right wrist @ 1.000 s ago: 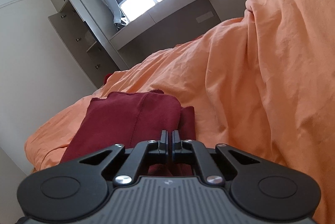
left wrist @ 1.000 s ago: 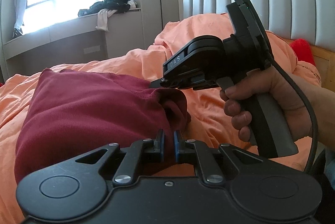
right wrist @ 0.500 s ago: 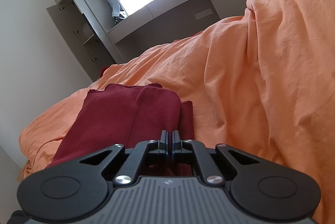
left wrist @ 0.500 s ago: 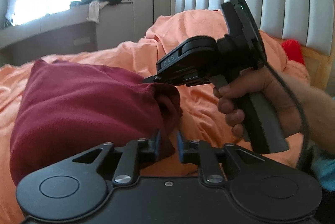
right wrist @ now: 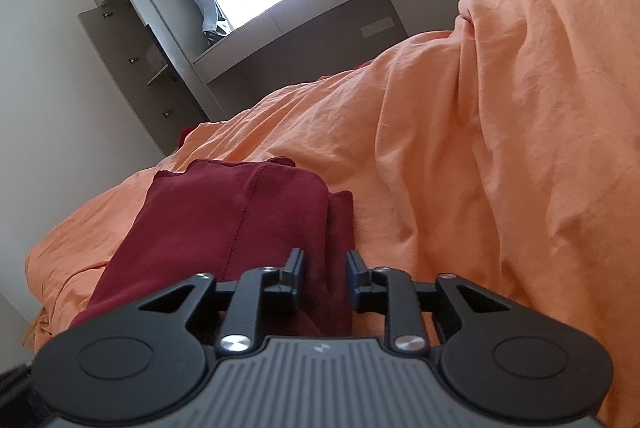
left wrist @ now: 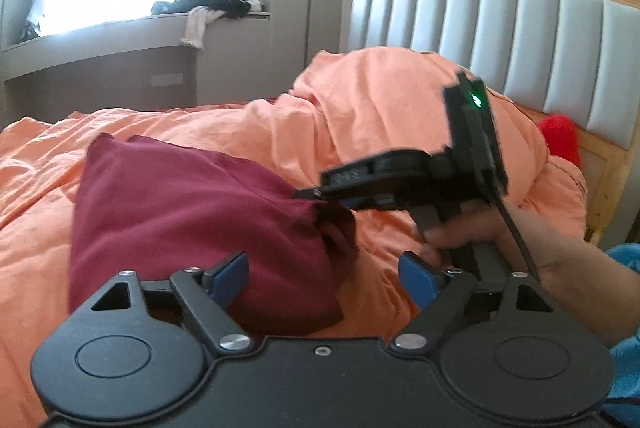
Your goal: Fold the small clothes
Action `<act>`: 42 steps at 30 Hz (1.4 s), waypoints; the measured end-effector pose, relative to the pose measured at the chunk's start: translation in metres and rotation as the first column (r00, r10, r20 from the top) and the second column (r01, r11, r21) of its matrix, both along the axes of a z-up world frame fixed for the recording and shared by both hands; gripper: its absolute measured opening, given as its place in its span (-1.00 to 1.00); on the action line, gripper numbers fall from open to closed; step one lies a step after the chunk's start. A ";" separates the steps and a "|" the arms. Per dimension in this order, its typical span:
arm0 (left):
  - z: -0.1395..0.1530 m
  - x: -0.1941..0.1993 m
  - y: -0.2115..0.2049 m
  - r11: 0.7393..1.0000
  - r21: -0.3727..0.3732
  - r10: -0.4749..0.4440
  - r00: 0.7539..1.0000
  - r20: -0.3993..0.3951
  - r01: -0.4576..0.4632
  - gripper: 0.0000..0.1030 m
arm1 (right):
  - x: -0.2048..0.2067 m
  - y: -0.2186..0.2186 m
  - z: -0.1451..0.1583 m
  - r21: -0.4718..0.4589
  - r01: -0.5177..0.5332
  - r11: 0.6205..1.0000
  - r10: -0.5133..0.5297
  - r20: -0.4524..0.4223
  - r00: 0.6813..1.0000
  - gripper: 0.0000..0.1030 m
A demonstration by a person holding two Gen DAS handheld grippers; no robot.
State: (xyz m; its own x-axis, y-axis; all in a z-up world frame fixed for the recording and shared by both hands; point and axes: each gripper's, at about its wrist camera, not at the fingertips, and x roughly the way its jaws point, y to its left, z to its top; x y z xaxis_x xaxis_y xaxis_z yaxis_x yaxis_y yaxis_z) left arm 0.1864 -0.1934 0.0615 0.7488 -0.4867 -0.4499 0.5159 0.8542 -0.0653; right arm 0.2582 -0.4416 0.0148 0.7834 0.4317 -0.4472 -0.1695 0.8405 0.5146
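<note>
The dark red garment (left wrist: 192,228) lies folded on the orange duvet (left wrist: 400,116) of the bed, directly in front of both grippers. The left gripper (left wrist: 322,278) has its jaws wide apart; they have just been opening, and the blue pads (left wrist: 230,274) stand clear on each side of the near edge of the garment without pressing on it. To the right of this gripper, a hand (left wrist: 492,232) holds the right gripper (right wrist: 323,278) by its handle, and the tip of that gripper reaches the bunched right corner of the garment. In the right wrist view, the jaws of the right gripper are partly apart; they also have just been opening. A fold of the red cloth sits in the gap between them, and I cannot tell if the pads touch it. Beyond the garment, further from the grippers, the duvet rises in a high heap. Behind the heap stands a grey padded headboard (left wrist: 520,40), and a red cushion (left wrist: 560,140) lies near it. On the window ledge far ahead there is a pile of dark clothes (left wrist: 208,0).
</note>
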 end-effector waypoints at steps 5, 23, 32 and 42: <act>0.009 0.014 0.014 0.999 -0.015 0.041 0.998 -0.052 -0.042 0.74 | 0.000 -0.001 0.000 -0.005 0.016 1.000 -0.016 -0.016 1.000 0.17; 0.029 0.039 0.061 0.971 -0.032 0.234 0.970 -0.062 -0.237 0.99 | -0.001 -0.005 -0.001 0.049 0.013 0.999 -0.012 -0.014 1.000 0.99; 0.007 0.059 0.103 0.946 -0.039 0.314 0.937 -0.149 -0.323 0.99 | 0.002 -0.006 -0.004 0.089 0.004 0.996 -0.002 -0.022 1.000 1.00; -0.026 0.067 0.125 0.950 -0.114 0.256 0.934 -0.249 -0.291 0.99 | 0.007 -0.013 -0.006 0.201 -0.015 0.980 0.023 -0.035 0.999 1.00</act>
State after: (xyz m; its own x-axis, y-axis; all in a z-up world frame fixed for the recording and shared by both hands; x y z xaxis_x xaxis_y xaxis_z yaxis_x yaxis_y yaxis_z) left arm 0.2532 -0.0679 0.0352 0.7478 -0.3513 -0.5634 0.2202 0.9318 -0.2887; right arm 0.2647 -0.4548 0.0086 0.7588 0.5299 -0.3787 -0.1619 0.7166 0.6784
